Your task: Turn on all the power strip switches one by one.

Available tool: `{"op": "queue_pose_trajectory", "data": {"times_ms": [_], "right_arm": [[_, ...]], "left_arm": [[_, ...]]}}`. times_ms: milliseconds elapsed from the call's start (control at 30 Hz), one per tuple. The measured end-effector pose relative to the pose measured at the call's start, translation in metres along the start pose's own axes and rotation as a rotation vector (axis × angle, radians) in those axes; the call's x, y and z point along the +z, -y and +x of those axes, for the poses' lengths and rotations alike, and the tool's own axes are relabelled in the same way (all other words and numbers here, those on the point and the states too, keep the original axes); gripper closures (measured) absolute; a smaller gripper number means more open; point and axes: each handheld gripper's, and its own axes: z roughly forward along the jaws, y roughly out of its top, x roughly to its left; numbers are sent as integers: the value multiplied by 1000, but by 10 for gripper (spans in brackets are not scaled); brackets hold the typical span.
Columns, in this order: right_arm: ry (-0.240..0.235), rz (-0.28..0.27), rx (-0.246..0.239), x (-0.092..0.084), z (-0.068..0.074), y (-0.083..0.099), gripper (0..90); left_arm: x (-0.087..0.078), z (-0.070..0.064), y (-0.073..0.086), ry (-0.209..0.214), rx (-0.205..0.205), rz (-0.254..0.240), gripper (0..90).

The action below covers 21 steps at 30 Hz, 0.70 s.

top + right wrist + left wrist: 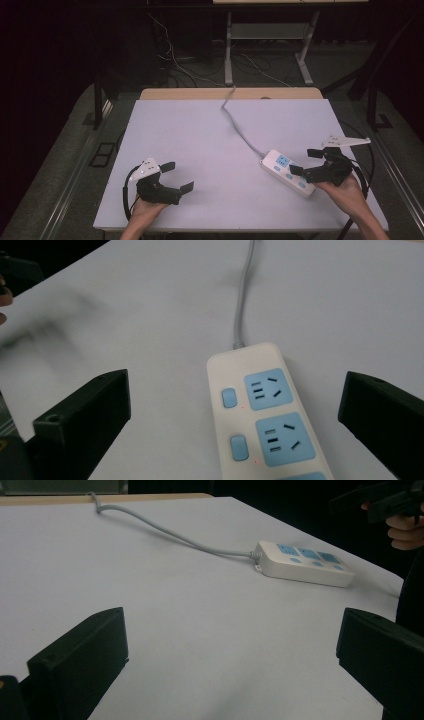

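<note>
A white power strip (pixel 287 171) with blue sockets and blue switches lies on the right side of the white table (pixel 200 130). It is also in the left gripper view (pixel 305 562) and the right gripper view (pixel 260 410). Its grey cable (pixel 240 130) runs off over the far edge. My right gripper (pixel 305 161) hovers at the strip's near right side, open, with the jaws wide apart to either side of the strip (pixel 235 415) and not touching it. My left gripper (pixel 179 177) rests at the front left, open, nothing between its jaws (pixel 230 655).
A wooden strip (pixel 230 93) borders the table's far edge. Beyond it, on the dark floor, stand the legs of a metal frame (pixel 228 50) among loose cables. The right gripper (pixel 380 500) shows far off in the left gripper view.
</note>
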Motion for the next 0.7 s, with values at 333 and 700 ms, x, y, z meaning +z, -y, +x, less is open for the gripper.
{"op": "queue_pose_trajectory", "data": {"times_ms": [333,700], "right_arm": [[9,-60,27,-1,5,36,5],[-1,-94,25,8,12,57,4]], "left_arm": [[0,1,0,-4,1,3,0],[1,2,0,-2,1,8,0]]}}
